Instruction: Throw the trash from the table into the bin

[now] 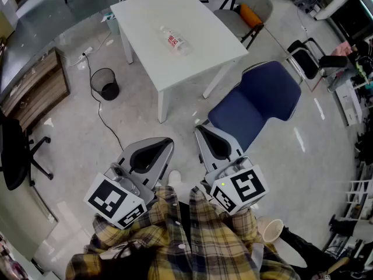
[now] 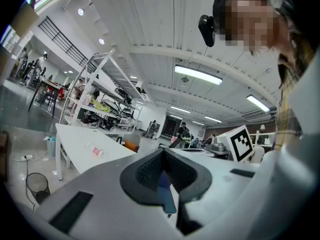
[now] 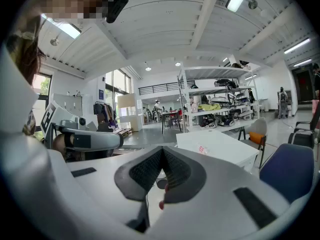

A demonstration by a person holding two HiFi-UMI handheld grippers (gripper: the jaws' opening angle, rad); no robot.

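In the head view we see a white worktop [image 1: 145,16] at the top, with a clear bottle [image 1: 175,40] lying on its side near the middle. A black mesh bin [image 1: 105,84] stands on the floor just left of the worktop, beside its near leg. A blue chair [image 1: 256,101] sits at the worktop's near right corner. The left gripper [image 1: 168,140] and the right gripper [image 1: 199,128] are held side by side low in the frame, well apart from the worktop and both aimed toward it.

In the left gripper view, the jaws are pressed together with nothing between the pads. Beyond them to the left we see the worktop with the bottle lying on it, and the bin on the floor lower left.

In the right gripper view, the jaws are likewise pressed together and hold nothing. The worktop stands ahead to the right with the bottle on it, and the chair shows at the right edge.
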